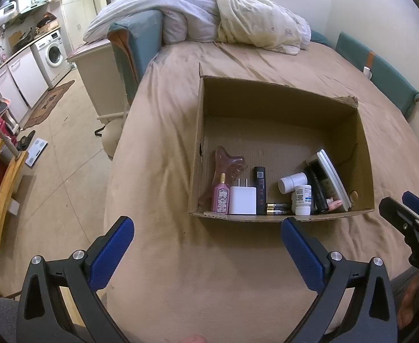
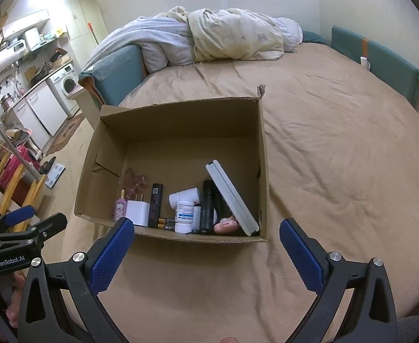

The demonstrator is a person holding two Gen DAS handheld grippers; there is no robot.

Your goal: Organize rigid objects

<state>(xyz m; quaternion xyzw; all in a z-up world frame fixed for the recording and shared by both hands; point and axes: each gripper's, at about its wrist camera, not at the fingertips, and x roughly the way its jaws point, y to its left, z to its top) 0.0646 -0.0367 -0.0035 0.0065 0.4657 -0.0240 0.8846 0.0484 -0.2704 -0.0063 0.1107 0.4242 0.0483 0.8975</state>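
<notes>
Left wrist view: above bed edge, facing forward-down, cardboard box (image 1: 281,154) near, right of centre. Right wrist view: same height, box (image 2: 178,165) left of centre. Shared: box, bed (image 2: 338,157).

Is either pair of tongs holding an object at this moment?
No. The left tongs and right tongs both gape open over the bedsheet, nothing between them.

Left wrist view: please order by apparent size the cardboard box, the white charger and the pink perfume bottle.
1. cardboard box, clearly largest.
2. white charger.
3. pink perfume bottle, slimmer; the two stand side by side and look close in size.
</notes>
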